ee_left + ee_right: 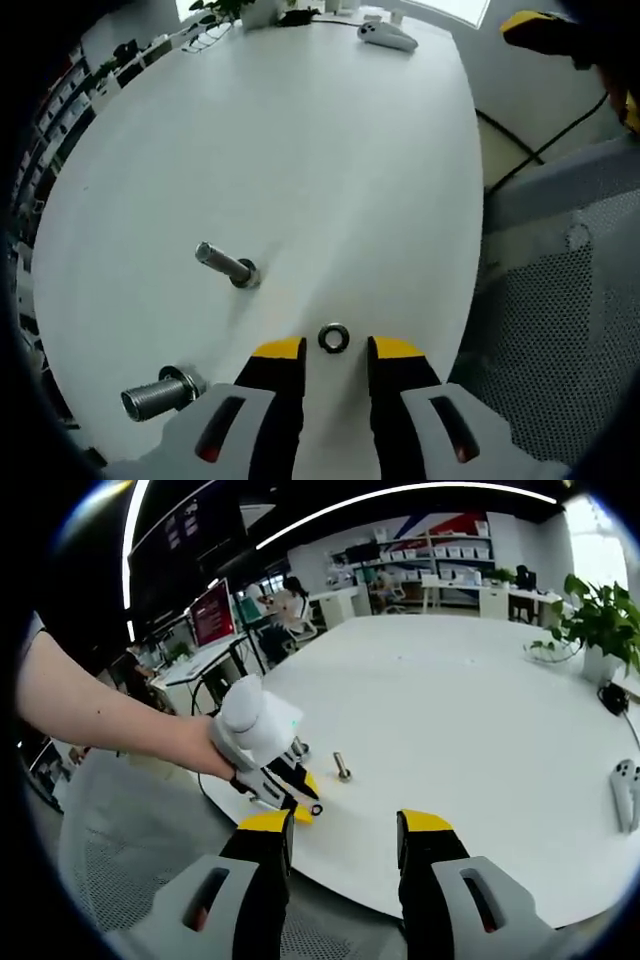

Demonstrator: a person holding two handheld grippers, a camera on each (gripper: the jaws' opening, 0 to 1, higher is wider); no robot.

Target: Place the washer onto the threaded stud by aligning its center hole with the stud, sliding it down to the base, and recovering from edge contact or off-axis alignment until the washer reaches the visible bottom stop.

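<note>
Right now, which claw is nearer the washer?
Left. The left claw has its open tips on either side of the washer on the table. The right claw hangs open off the table edge, farther back.

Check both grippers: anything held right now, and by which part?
Nothing held. The left gripper is open around the small metal ring washer lying flat on the white round table, not clamped. The right gripper is open, empty.

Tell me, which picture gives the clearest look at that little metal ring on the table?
The left gripper view: the washer lies flat on the white table, its hole visible, just ahead of the open left gripper. In the right gripper view it is a tiny dark speck at that gripper's tips.
</note>
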